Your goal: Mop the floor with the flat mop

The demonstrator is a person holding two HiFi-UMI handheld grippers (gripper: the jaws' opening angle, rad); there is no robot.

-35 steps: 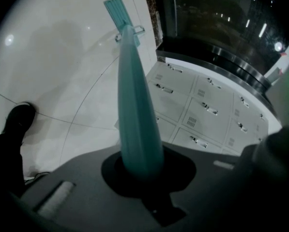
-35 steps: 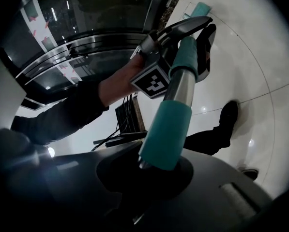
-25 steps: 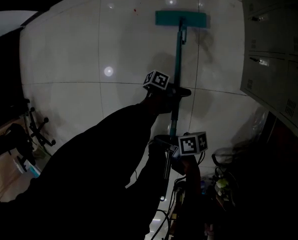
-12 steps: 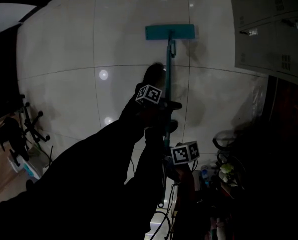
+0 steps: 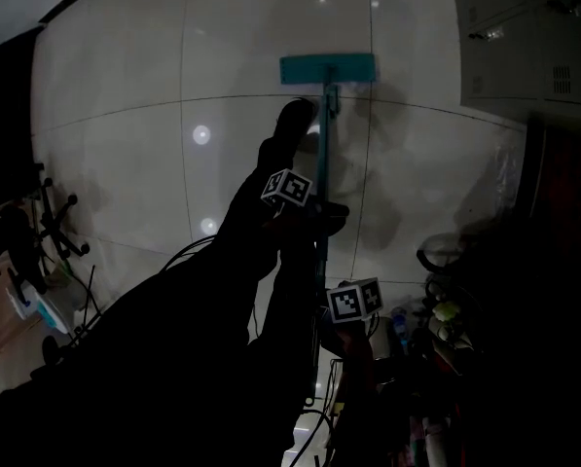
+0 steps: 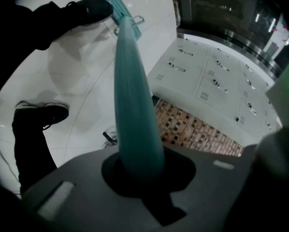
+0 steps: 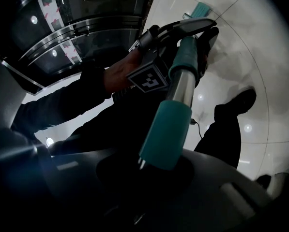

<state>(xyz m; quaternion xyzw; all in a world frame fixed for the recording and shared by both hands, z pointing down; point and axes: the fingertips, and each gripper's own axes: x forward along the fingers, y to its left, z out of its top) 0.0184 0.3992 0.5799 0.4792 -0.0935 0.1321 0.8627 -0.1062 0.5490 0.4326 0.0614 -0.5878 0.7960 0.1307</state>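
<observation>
The flat mop's teal head (image 5: 327, 68) lies flat on the pale tiled floor ahead, just beyond a tile seam. Its teal pole (image 5: 321, 163) runs back toward me. My left gripper (image 5: 314, 207) is shut on the pole at mid-length. In the left gripper view the pole (image 6: 132, 91) rises from the left gripper (image 6: 139, 170) toward the mop head (image 6: 113, 1). My right gripper (image 5: 341, 309) is shut on the pole's near end. In the right gripper view the teal end grip (image 7: 166, 134) sits in the right gripper (image 7: 149, 173), with the left gripper (image 7: 180, 30) farther up.
A dark shoe (image 5: 295, 120) stands on the floor left of the pole, and another shoe (image 6: 40, 115) is farther back. Grey lockers (image 5: 524, 37) line the right side. An office chair base (image 5: 56, 236) and cables are at the left, with clutter (image 5: 446, 329) at lower right.
The mop head has slid back toward the tile seam, nearer to me. A shoe has come forward beside the pole. Both grippers kept their hold on the pole.
</observation>
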